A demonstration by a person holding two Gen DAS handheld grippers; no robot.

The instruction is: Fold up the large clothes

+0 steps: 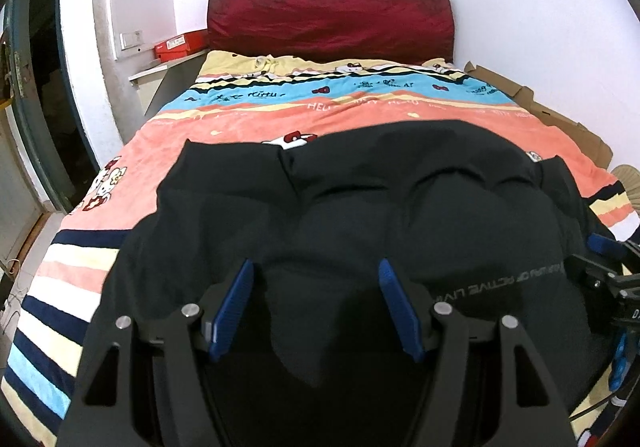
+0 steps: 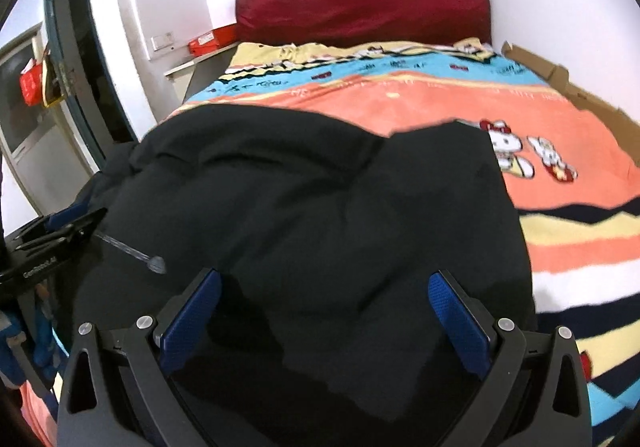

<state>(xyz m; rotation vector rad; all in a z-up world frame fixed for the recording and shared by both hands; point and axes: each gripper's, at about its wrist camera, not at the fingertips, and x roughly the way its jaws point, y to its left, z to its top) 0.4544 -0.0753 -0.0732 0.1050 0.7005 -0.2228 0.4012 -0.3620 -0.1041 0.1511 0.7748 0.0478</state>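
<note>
Landmark: the dark red headboard (image 1: 330, 21) at the far end of the bed; every place below is told from it.
Garment: a large black garment (image 1: 360, 207) lies on the striped cartoon-print blanket (image 1: 256, 115) at the end of the bed away from the headboard, just in front of both cameras.
Lie of the garment: spread but puffy and creased; one layer seems to lie over another, with a straight edge on the side toward the headboard, though black on black makes that hard to tell.
Left hand-held gripper (image 1: 316, 307): its blue pads stand wide apart over the cloth at the end away from the headboard, with nothing between them.
Right hand-held gripper (image 2: 326, 317): likewise spread wide and holding nothing, beside the left one over the same end.
Progress: early to middle, in my judgement; the garment is laid out and perhaps folded once, but it is not yet a compact bundle.
Left to do: take hold of an edge, fold it over again, and flatten the bulges.
Containers: an orange-red box (image 1: 180, 45) rests on a ledge beside the headboard, its contents unseen; flattened brown cardboard (image 2: 560, 83) lies along the opposite side of the bed and holds nothing.
</note>
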